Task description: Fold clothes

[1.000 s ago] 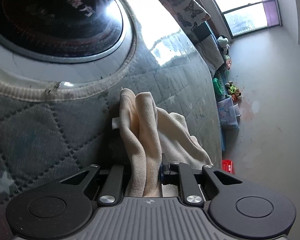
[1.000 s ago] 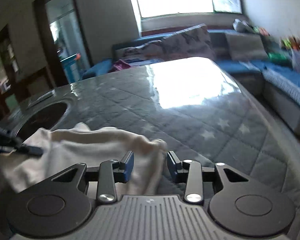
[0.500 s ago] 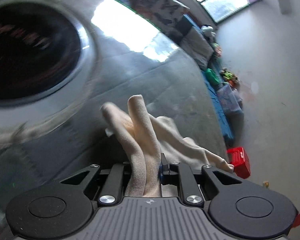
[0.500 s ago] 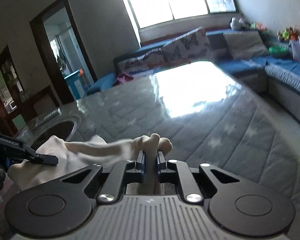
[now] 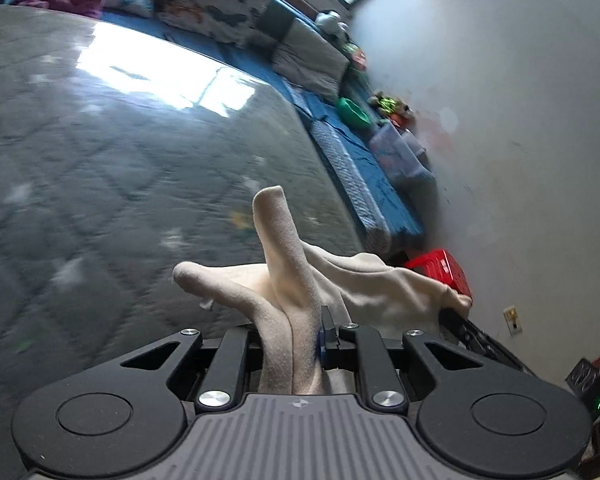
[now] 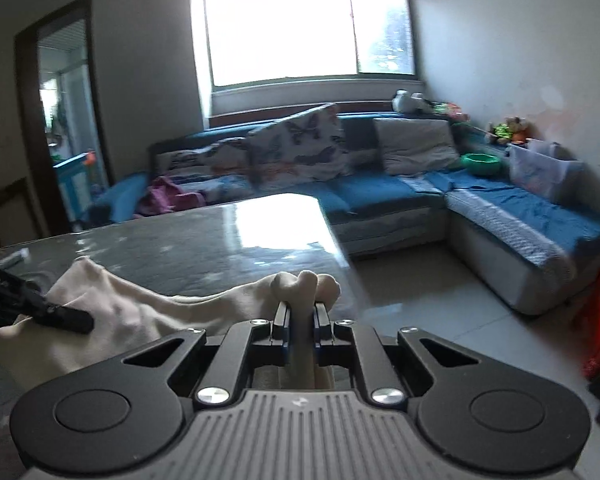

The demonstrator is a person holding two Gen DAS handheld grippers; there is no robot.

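Cream cloth [image 5: 364,280] is clamped at one bunched end by the left gripper [image 5: 290,344] and at the other by the right gripper [image 6: 300,320], above the quilted surface [image 5: 120,168].

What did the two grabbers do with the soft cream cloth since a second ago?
The right gripper was open beside the cream fleece cloth a second ago; its jaws have since shut on a bunched edge. Both grippers then lifted the cloth off the grey quilted table, stretching it between them. The left gripper stayed clamped on its end throughout.
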